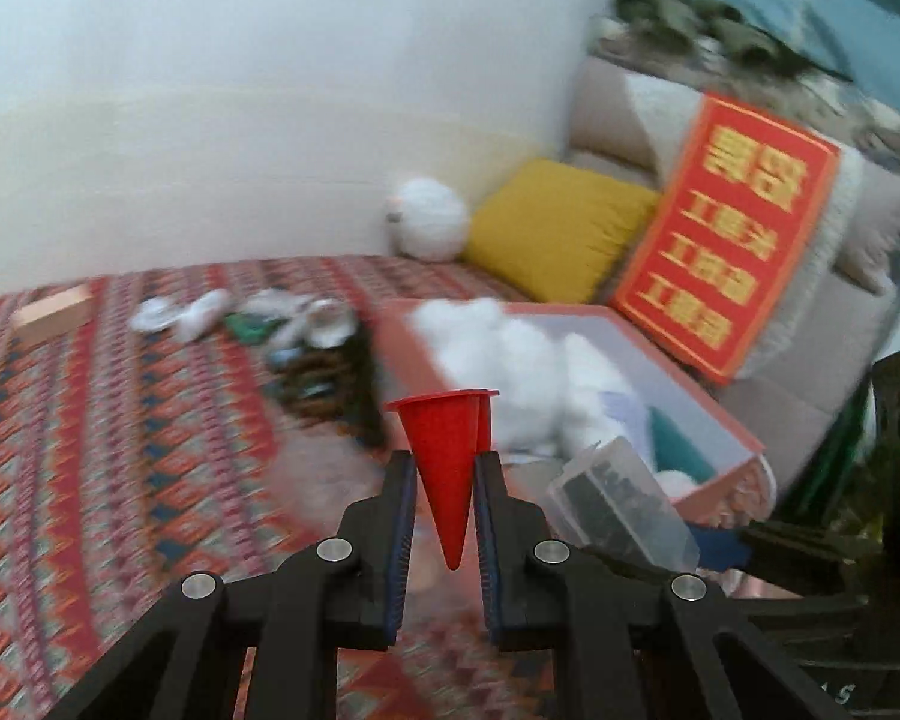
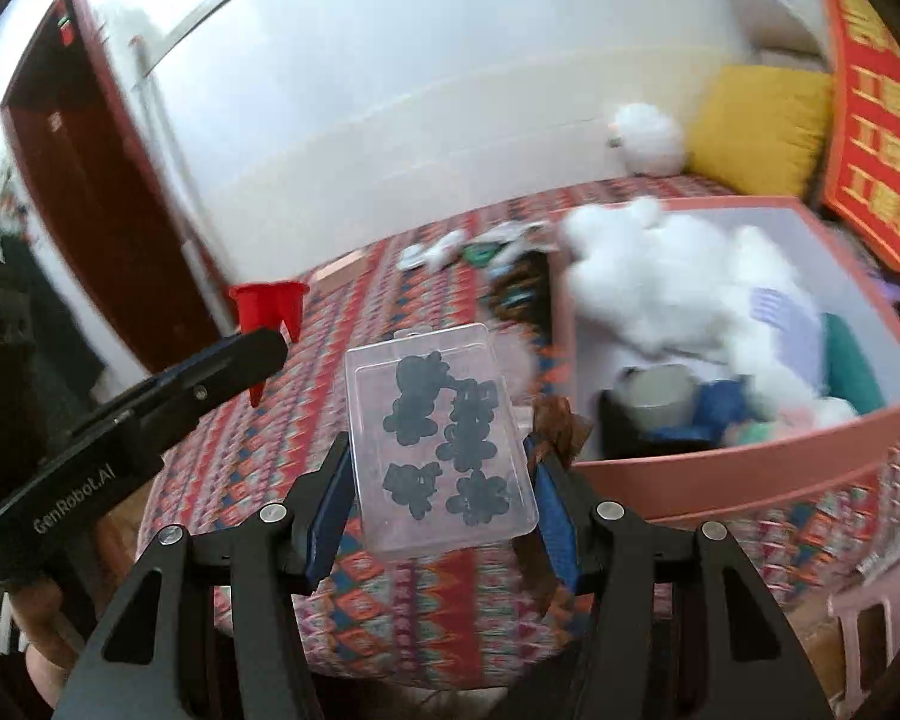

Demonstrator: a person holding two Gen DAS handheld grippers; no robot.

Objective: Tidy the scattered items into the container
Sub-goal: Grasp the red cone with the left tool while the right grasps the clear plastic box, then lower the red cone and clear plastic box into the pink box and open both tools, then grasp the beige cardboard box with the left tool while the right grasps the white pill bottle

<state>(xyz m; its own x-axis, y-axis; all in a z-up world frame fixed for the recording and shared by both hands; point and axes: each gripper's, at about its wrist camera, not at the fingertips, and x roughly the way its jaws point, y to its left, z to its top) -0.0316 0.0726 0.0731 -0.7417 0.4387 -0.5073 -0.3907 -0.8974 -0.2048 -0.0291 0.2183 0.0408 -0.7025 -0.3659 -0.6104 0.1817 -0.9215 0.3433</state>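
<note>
Right wrist view: "GenRobot.AI" is printed on the left gripper (image 2: 270, 339), which is clamped on a red cone (image 2: 268, 303). A clear plastic case (image 2: 441, 438) is gripped by the right gripper (image 2: 441, 474) beside the pink box (image 2: 744, 468).

Both wrist cameras are looking forward along their fingers, low and close over the patterned cloth (image 1: 120, 432) — sharing the pink box (image 2: 750, 468), yellow cushion (image 1: 558, 228) and white wall (image 2: 420, 90) behind.

Right tongs (image 2: 441, 474): closed on a clear plastic case (image 2: 438, 438) of dark pieces. Pink box (image 2: 750, 468): just right, holding white fluff (image 2: 660, 276). Left tongs (image 2: 258, 348): gripping a red cone (image 2: 267, 306).
</note>
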